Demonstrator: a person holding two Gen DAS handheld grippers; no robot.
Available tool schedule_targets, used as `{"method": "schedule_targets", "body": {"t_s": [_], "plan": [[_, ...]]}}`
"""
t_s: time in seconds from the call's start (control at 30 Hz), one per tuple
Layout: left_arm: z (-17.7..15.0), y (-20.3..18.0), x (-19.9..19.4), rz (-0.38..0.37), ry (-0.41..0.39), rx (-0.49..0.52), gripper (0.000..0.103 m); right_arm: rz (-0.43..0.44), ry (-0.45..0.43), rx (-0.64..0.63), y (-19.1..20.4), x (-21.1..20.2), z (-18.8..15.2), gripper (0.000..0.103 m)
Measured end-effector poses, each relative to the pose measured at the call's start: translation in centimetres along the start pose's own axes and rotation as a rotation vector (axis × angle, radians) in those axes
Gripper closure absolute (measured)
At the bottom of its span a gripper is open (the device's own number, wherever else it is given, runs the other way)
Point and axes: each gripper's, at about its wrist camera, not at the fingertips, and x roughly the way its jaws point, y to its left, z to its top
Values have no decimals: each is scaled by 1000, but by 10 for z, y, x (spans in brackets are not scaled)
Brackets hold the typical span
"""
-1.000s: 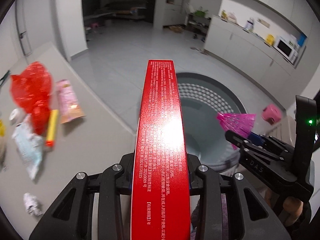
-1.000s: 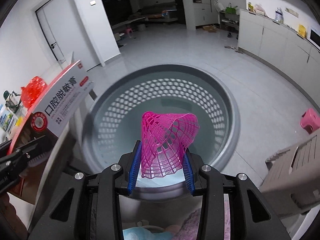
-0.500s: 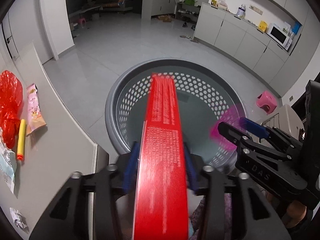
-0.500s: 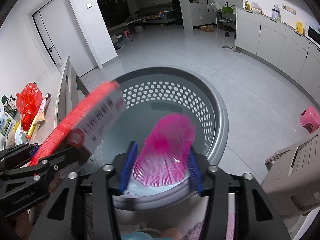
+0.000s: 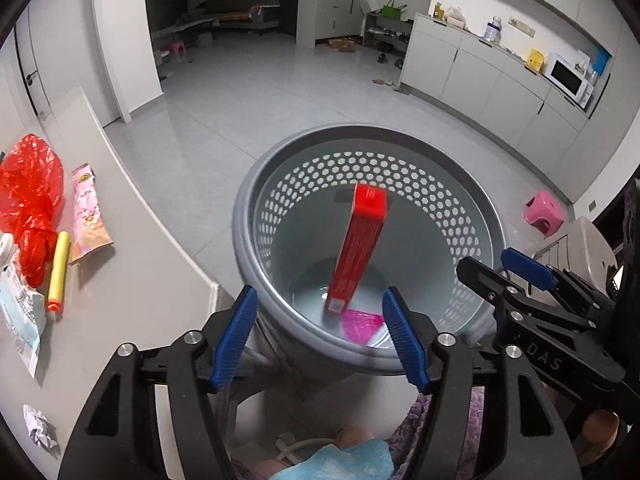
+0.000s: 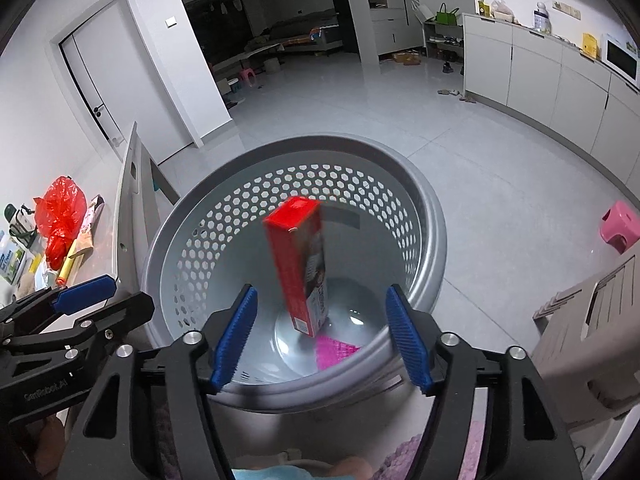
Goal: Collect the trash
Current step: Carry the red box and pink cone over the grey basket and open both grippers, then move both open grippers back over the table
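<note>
Both dropped: long red cardboard box (image 5: pixel 359 249) stood tilted inside round grey perforated plastic basket (image 5: pixel 476 216), pink mesh net (image 5: pixel 362 326) on its floor. Left gripper (image 5: pixel 322 338) and right gripper (image 6: pixel 322 336) spread wide, holding nothing.

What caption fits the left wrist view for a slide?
Open left hand-held gripper above the grey basket, red box and pink net inside; more trash remains on the table.

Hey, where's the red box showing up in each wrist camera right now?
Left wrist: the red box stands on end inside the grey perforated basket, centre frame, above the pink mesh.
Right wrist: the red box is centre frame, tilted in the same basket.
Shared landmark: the pink stool on the floor at right.
</note>
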Motion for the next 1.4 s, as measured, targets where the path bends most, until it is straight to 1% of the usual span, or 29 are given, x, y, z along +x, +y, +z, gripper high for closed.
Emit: {"method": "schedule_targets", "body": {"t_s": [0.1,0.23,0.3,0.4,0.53,0.63,0.7,0.8,0.93,1.07,1.27,1.4], "plan": [[-1,3,-5,20,-15,-4,34,6,-3,-3,1,-4,-3,37],[-4,8,-13,33,-31,-17,33,13,-14,-6,5,-9,-6,36],[-5,10,-18,44,-42,-23,28,15,-17,-11,7,-11,-6,36],[-8,15,-25,61,-62,-31,26,12,-24,-20,12,-14,-6,35],[-17,27,-36,82,-86,-51,23,12,-34,-29,22,-18,-10,31],[-20,35,-45,100,-106,-69,19,16,-45,-40,28,-22,-15,29],[-23,42,-53,115,-126,-83,16,22,-56,-47,33,-24,-18,27],[-28,53,-62,142,-151,-103,14,43,-77,-57,42,-29,-23,24],[-39,73,-77,171,-171,-139,13,55,-84,-94,61,-32,-31,24],[-53,98,-95,217,-199,-181,11,57,-98,-162,87,-34,-35,24],[-75,140,-126,306,-252,-256,9,123,-92,-241,130,-31,-37,24],[-86,167,-135,353,-258,-316,9,150,-86,-314,161,-31,-34,24]]}}
